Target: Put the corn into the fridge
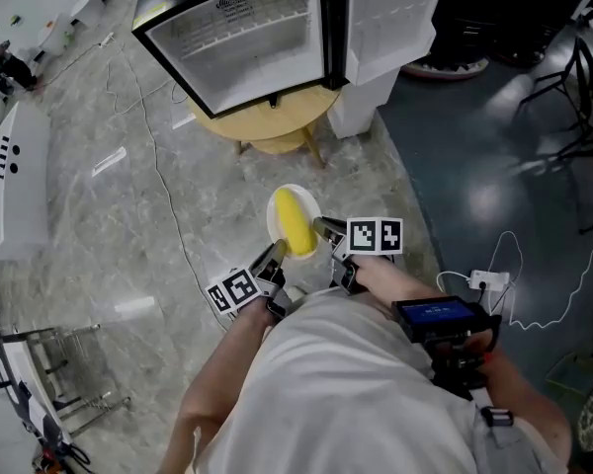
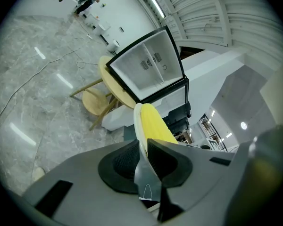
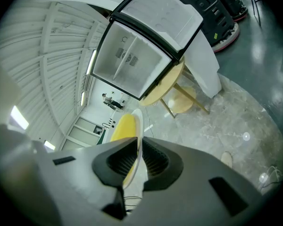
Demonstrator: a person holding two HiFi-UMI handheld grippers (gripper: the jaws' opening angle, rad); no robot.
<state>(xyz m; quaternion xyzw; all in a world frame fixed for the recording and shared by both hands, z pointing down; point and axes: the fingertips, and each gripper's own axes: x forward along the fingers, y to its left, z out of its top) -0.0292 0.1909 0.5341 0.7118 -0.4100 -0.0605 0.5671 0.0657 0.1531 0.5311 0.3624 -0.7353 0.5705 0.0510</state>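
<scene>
Corn [image 1: 296, 227]: lying on a white plate [image 1: 277, 203], mid-frame in the head view, well short of the fridge [image 1: 242, 42]
Left gripper [image 1: 274, 258]: clamped on the plate's lower-left rim
Right gripper [image 1: 326, 231]: pinching the right rim, same deal
Done so far: corn's off the ground, plate and all, and the fridge stands open at the top of frame on a wooden table [image 1: 277, 126]
To do: carry it over, slide it onto a shelf, let go
</scene>
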